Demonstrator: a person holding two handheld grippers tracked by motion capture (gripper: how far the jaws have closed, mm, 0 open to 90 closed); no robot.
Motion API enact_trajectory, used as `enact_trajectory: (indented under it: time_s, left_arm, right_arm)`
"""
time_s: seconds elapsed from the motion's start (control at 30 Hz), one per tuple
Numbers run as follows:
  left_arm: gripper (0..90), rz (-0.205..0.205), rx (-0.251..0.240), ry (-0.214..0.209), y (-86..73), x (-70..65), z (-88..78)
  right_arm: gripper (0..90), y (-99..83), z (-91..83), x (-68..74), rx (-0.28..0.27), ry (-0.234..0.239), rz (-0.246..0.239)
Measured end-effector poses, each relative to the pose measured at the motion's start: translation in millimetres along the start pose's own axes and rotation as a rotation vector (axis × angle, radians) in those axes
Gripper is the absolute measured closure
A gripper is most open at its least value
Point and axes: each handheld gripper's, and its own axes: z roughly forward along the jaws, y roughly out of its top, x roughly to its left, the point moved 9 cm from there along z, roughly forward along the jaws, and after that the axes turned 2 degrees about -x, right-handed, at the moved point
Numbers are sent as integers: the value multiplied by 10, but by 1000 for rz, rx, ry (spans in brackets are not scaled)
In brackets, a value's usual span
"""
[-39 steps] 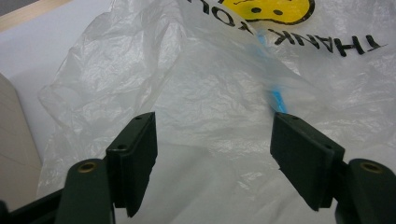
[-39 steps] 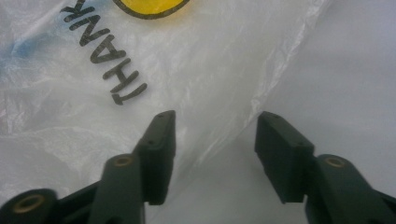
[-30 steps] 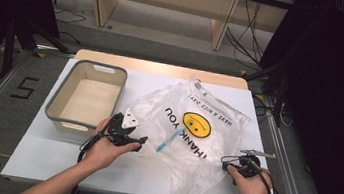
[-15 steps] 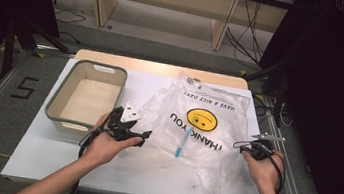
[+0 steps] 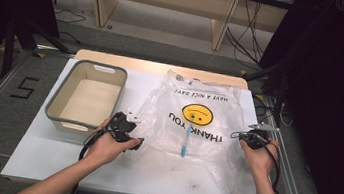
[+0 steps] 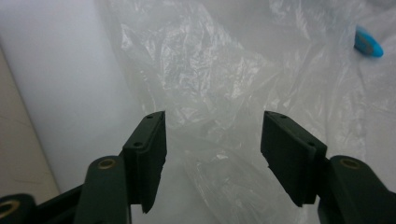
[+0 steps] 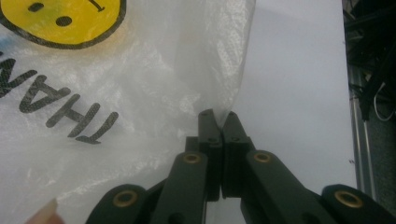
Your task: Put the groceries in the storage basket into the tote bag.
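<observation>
Thin plastic bag (image 5: 191, 125) could rip: right gripper (image 7: 218, 117) fingers pinch its 3 o'clock edge, while left gripper (image 6: 212, 140), just been closing, stands open at 9.

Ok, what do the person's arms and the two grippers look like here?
Both forearms are bare, no sleeves. The left gripper and right gripper are black, each trailing a black cable. The gripper views show flat rectangular black pads on arms with brass-coloured pivot pins.
</observation>
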Motion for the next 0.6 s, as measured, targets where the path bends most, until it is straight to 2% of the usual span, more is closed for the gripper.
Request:
enact_trajectory:
  time_s: [0.07,0.2,0.3,0.37,0.43,0.5,0.6]
  left_arm:
    - [467,-7,43,-26,-75,-41,26]
    - [544,-11,108,-48,-191,-71,51]
    - [613,-16,133,-59,-236,-79,55]
    - [650,-22,143,-67,-255,-86,53]
    - [677,-25,151,-70,-276,-91,51]
    - [704,-24,157,-72,-293,-90,43]
    - [737,-32,170,-77,-312,-104,25]
  right_arm:
    - [831,20,1,10,-16,-2,2]
    - [682,52,-101,6,-40,-20,31]
    - [616,73,-253,18,-64,-25,42]
    - [595,82,-380,62,-86,-11,53]
    - [589,93,-528,110,-117,11,77]
    - [582,64,-660,207,-118,65,95]
    - [575,-86,-799,410,-66,159,109]
